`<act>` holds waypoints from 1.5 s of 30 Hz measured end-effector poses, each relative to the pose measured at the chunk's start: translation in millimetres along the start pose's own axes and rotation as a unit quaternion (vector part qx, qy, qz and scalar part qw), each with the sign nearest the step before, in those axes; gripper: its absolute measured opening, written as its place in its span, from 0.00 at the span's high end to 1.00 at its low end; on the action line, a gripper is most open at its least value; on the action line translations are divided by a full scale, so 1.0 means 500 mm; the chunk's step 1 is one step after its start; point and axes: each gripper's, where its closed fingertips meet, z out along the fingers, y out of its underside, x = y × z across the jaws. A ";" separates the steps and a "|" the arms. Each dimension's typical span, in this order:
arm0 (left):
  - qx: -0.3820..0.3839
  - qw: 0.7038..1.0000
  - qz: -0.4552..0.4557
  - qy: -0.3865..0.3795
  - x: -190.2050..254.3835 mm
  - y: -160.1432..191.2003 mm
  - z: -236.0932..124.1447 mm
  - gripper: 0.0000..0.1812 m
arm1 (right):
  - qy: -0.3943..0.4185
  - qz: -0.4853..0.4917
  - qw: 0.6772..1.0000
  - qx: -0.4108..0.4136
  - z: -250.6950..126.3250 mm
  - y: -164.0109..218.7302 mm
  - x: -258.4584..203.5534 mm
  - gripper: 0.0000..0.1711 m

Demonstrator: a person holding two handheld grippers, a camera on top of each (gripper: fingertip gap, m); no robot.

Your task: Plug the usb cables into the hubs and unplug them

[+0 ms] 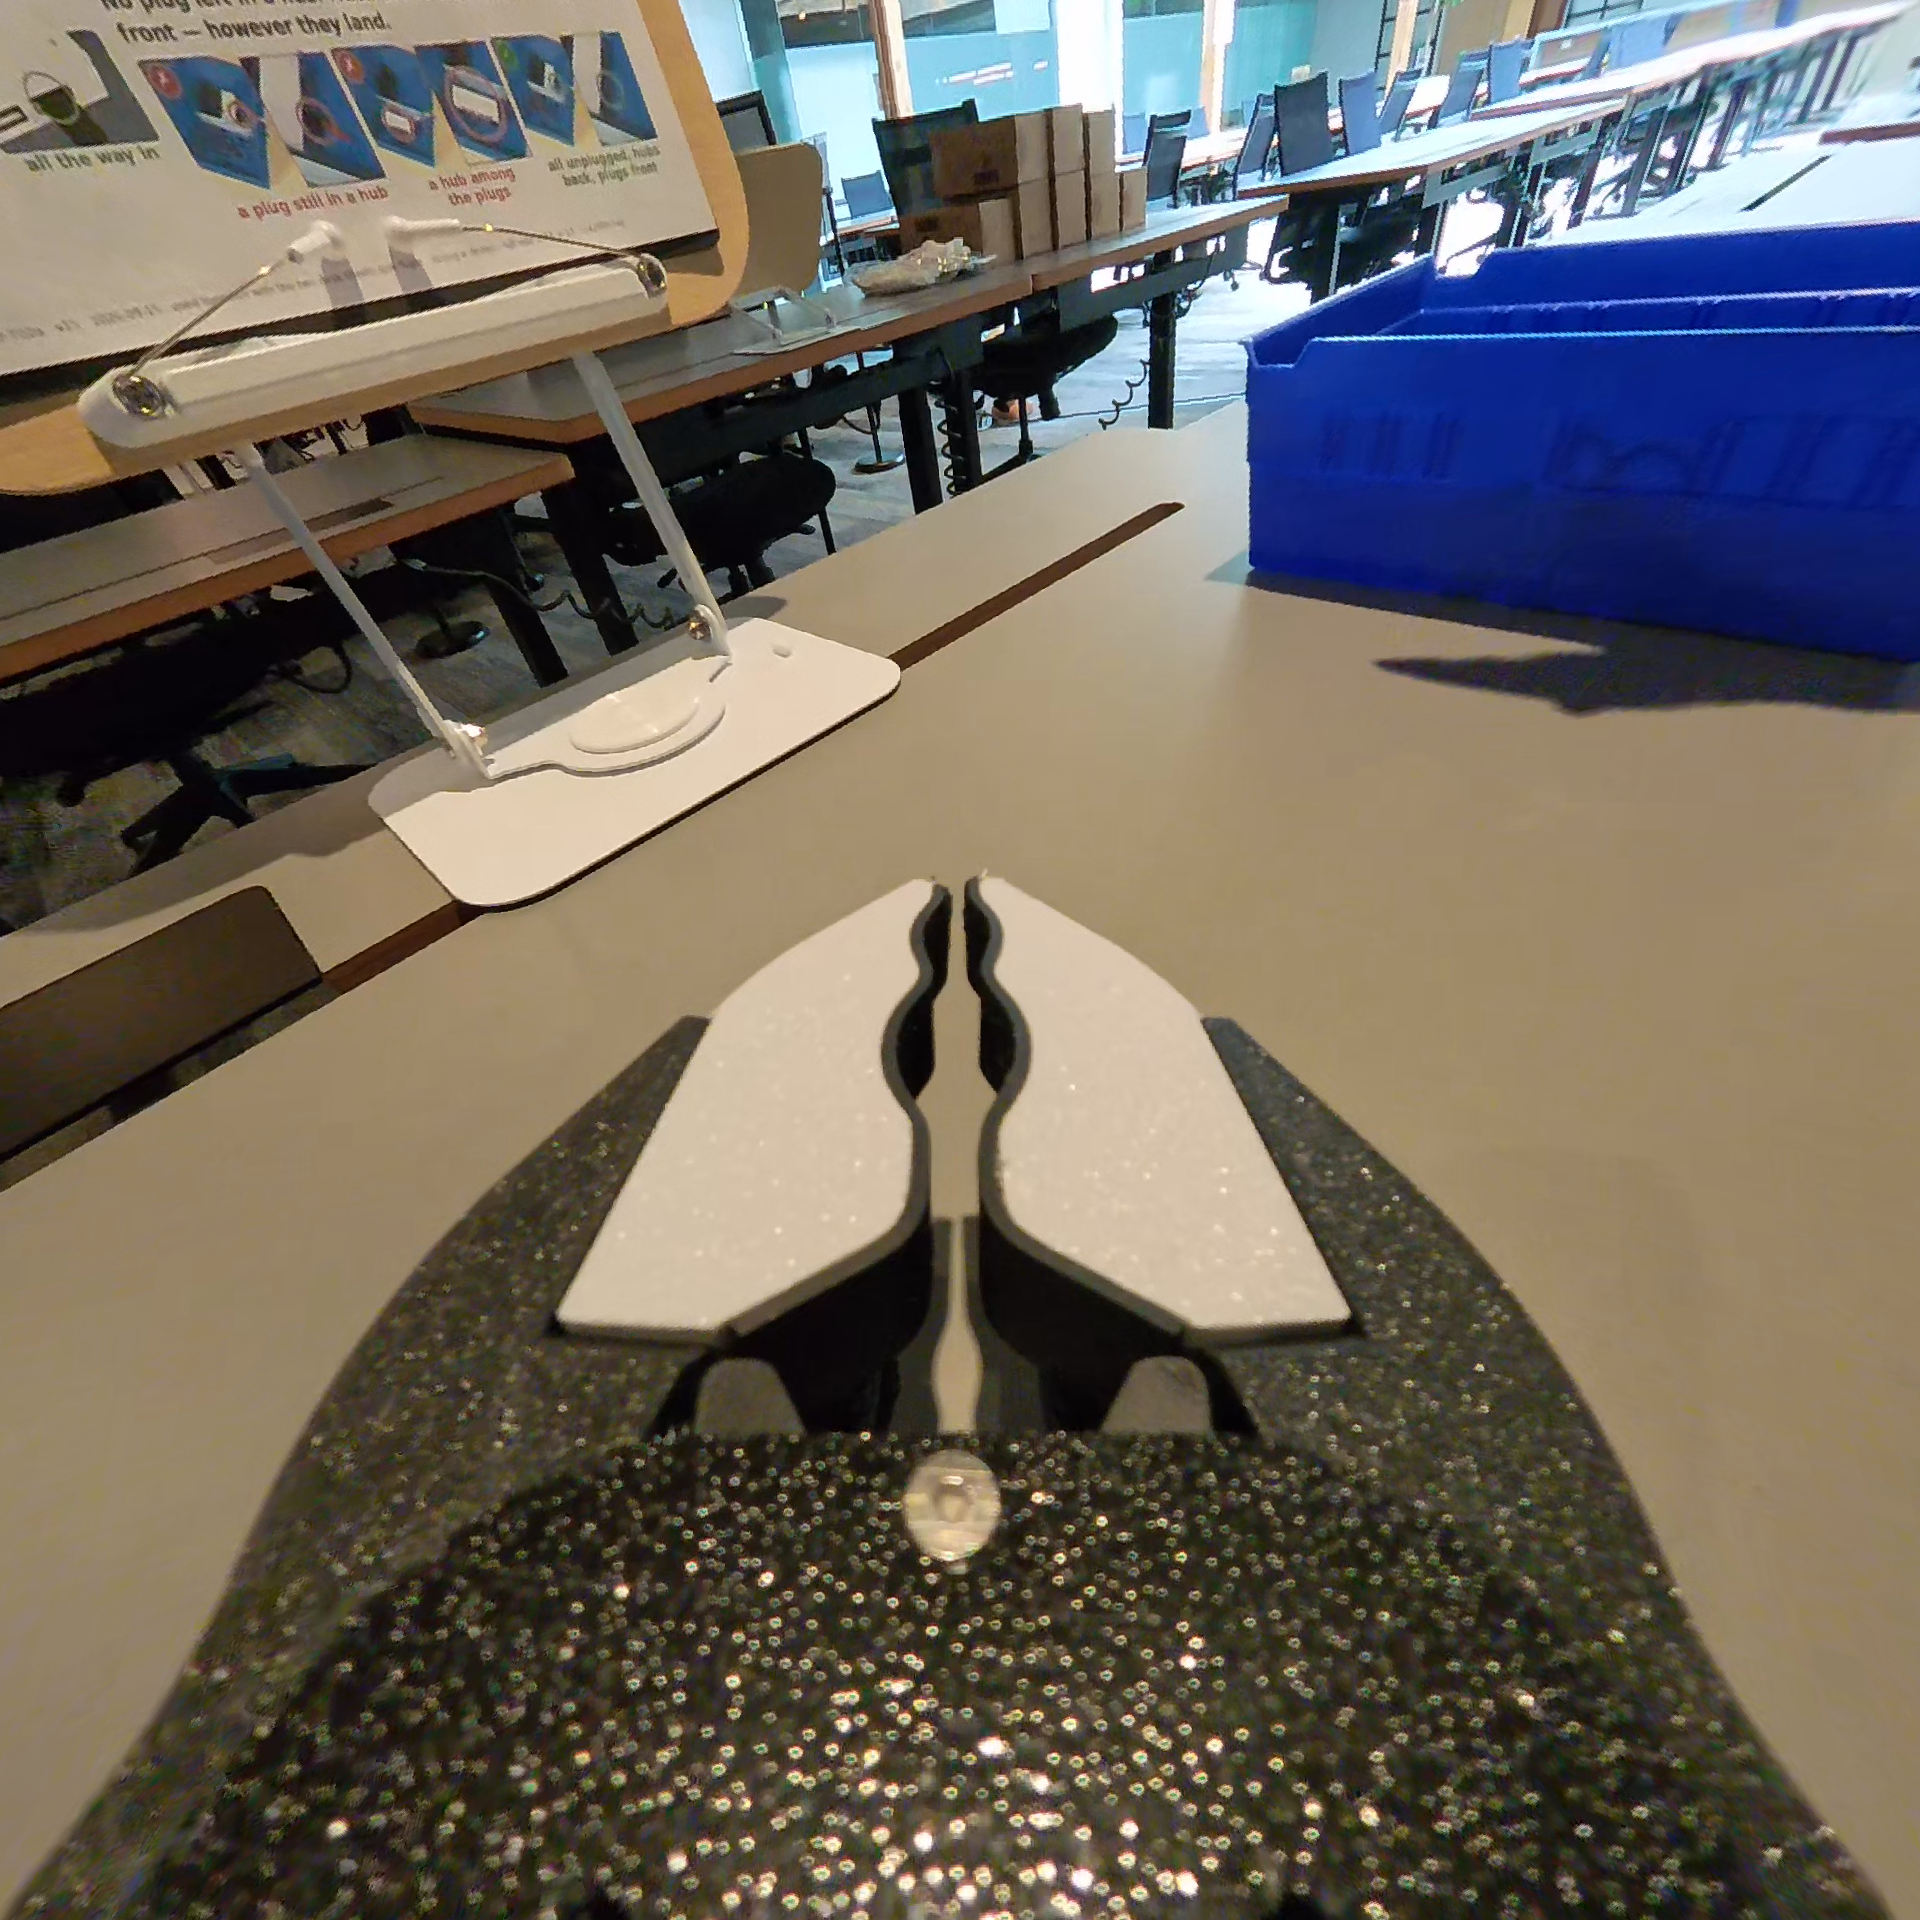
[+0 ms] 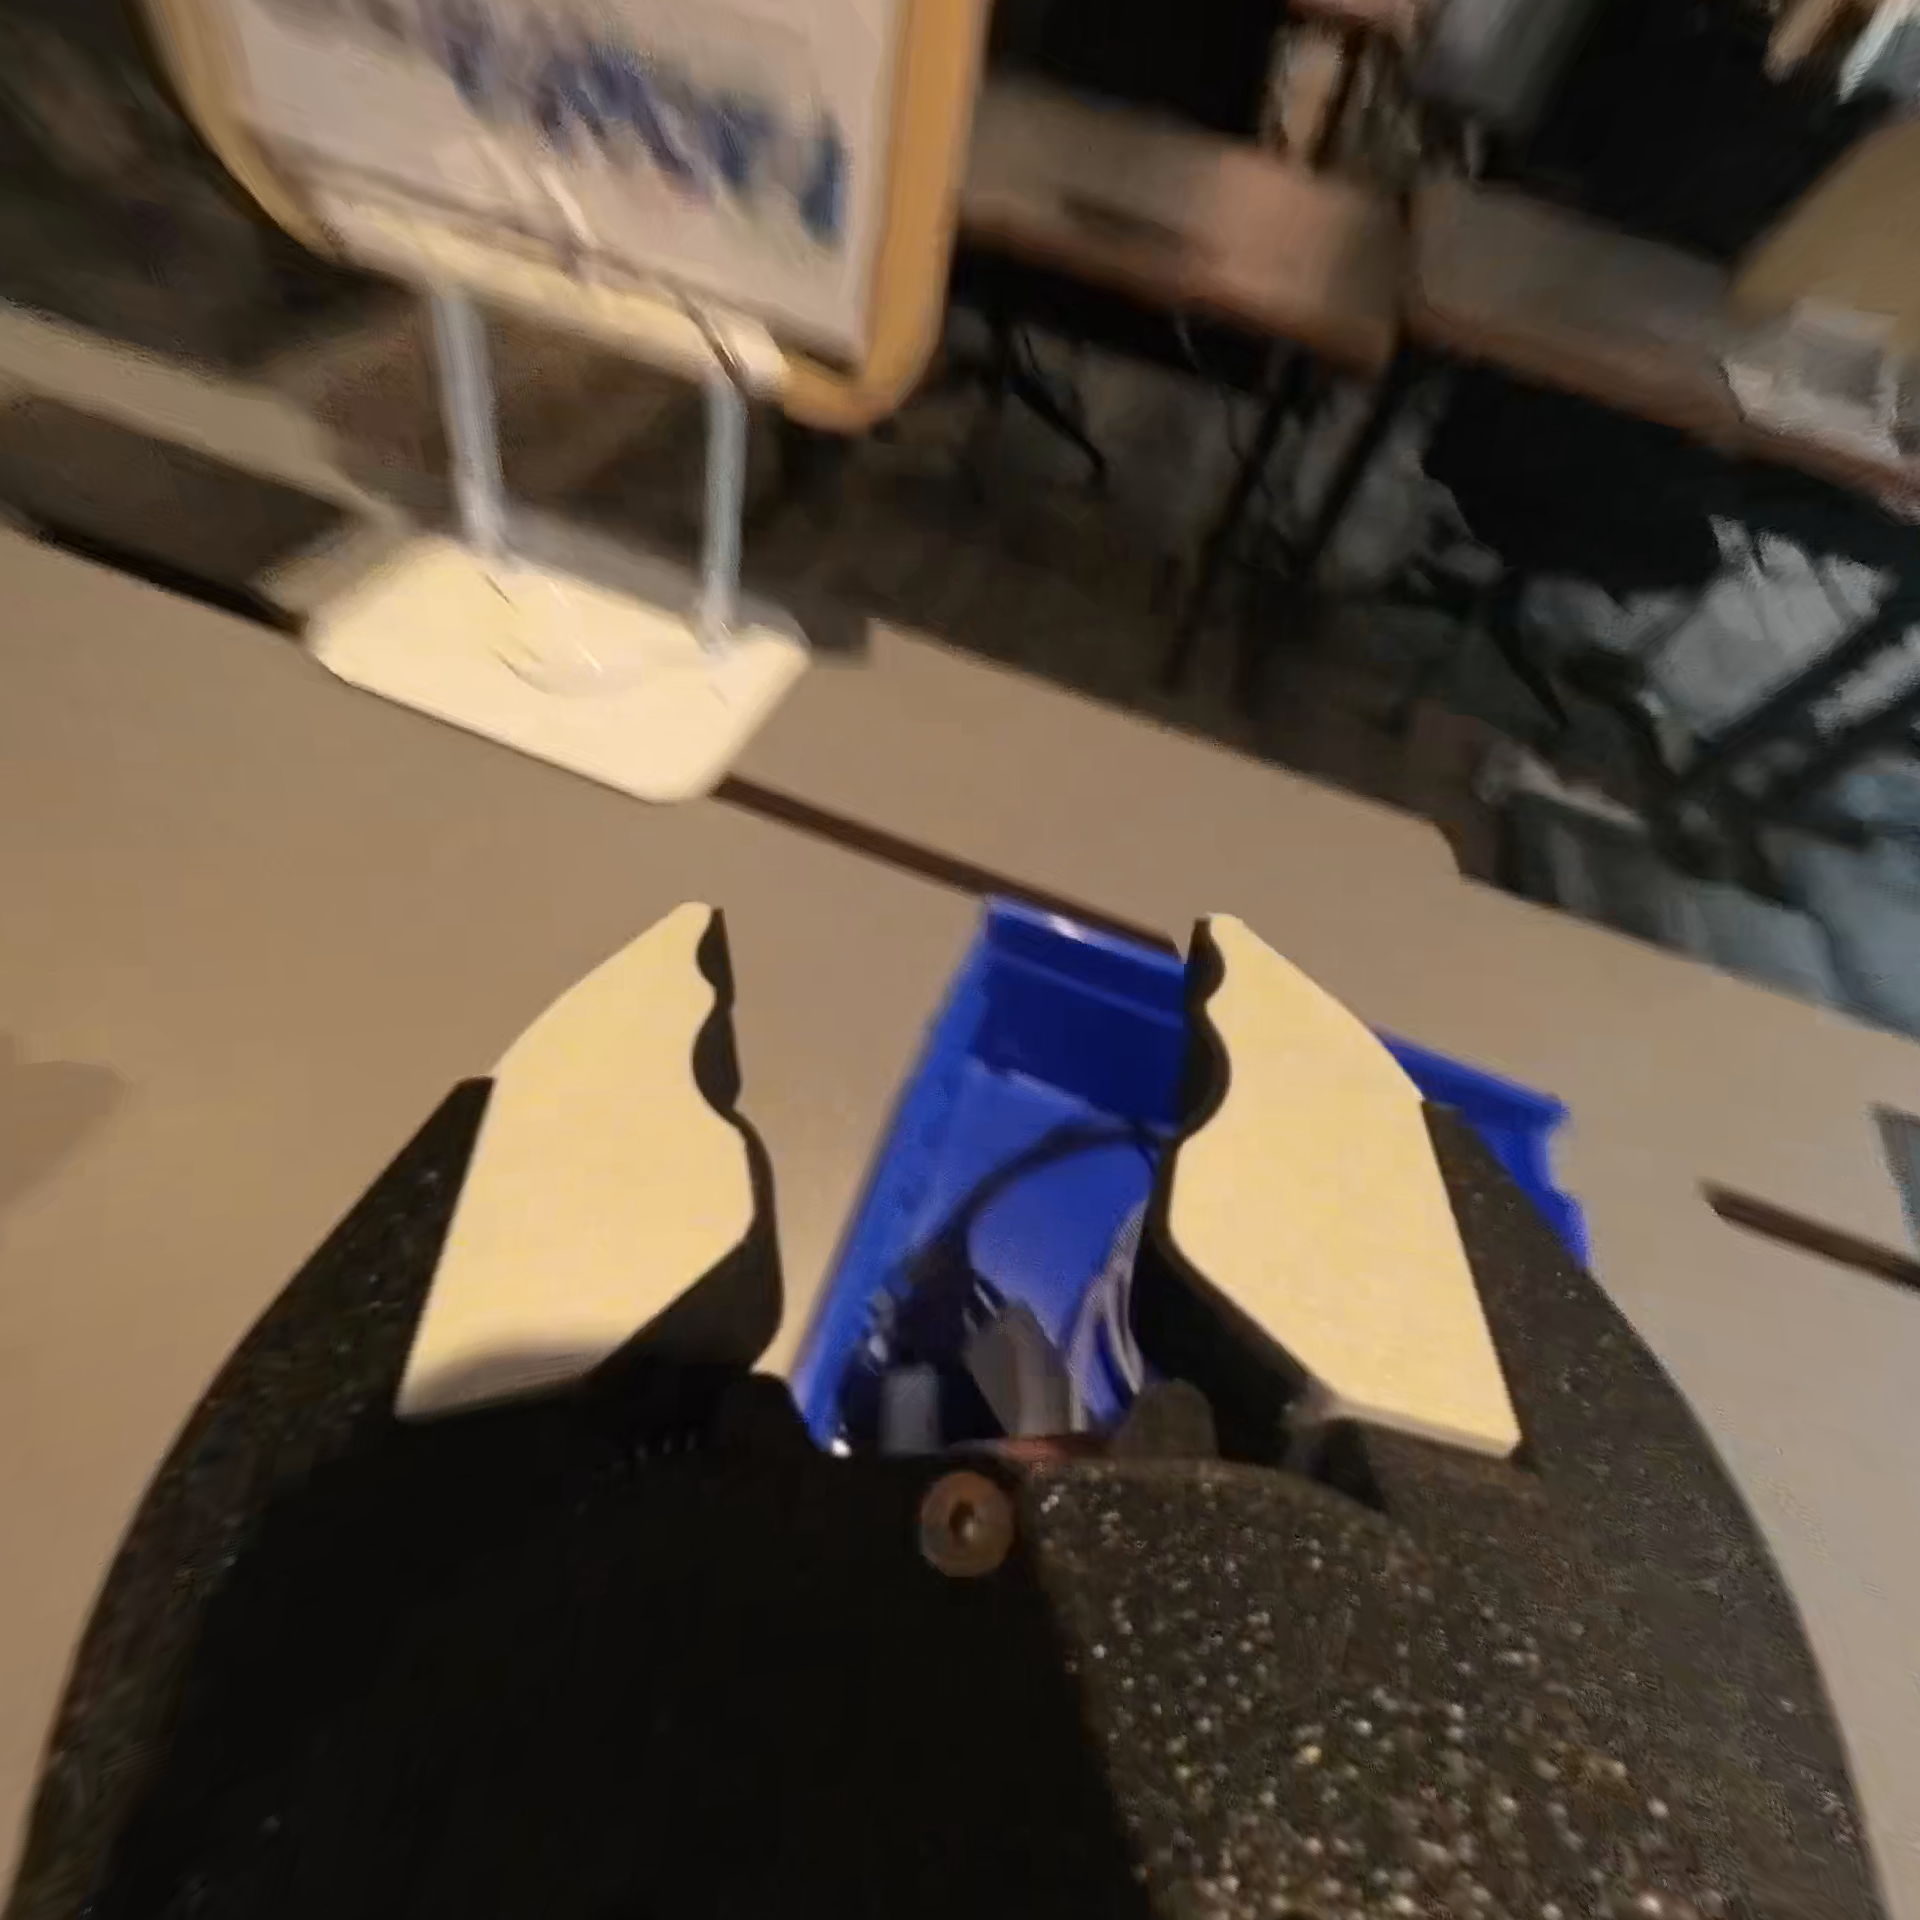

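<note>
Grey matte tabletop [image 1: 1351, 935] fills the lower half of both views, crossed by a dark slot, in an open office with rows of desks and black chairs [image 1: 1299, 114] behind. At eleven o'clock in the left wrist view, a white stand [image 1: 644, 727] with a flat rounded base and thin legs props up a wooden-edged instruction board [image 1: 343, 135]. At two o'clock sits a blue corrugated-plastic bin [image 1: 1600, 499], well apart from the left gripper [image 1: 957, 885]. That gripper has a black glittery body and white wavy-edged fingers [image 1: 790, 1101], drawn together with only a sliver between the tips, holding nothing.

The right wrist view is motion-blurred. The right gripper [image 2: 961, 925] has its cream fingers [image 2: 603, 1174] spread wide and empty, poised over the blue bin [image 2: 1049, 997]. Inside, toward six o'clock, lie a thin black cable [image 2: 1023, 1158] and greyish pieces too blurred to identify.
</note>
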 end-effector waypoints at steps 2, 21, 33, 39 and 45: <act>0.000 1.000 -0.001 -0.002 -0.003 0.001 -0.001 0.98 | -0.029 0.006 0.997 0.070 -0.035 -0.061 -0.044 0.53; 0.050 0.955 0.080 -0.280 -0.164 0.013 -0.364 0.91 | 0.045 -0.129 0.971 0.196 -0.185 0.180 -0.228 0.68; 0.032 0.828 0.008 -0.560 -0.289 0.114 -0.767 0.84 | 0.053 -0.075 0.974 0.209 -0.203 0.217 -0.192 0.69; 0.005 0.829 -0.055 -0.556 -0.320 0.147 -0.773 0.81 | 0.059 -0.065 0.976 0.200 -0.204 0.229 -0.185 0.68; -0.051 0.837 -0.111 -0.533 -0.341 0.188 -0.754 0.80 | 0.078 -0.024 0.977 0.197 -0.226 0.258 -0.161 0.68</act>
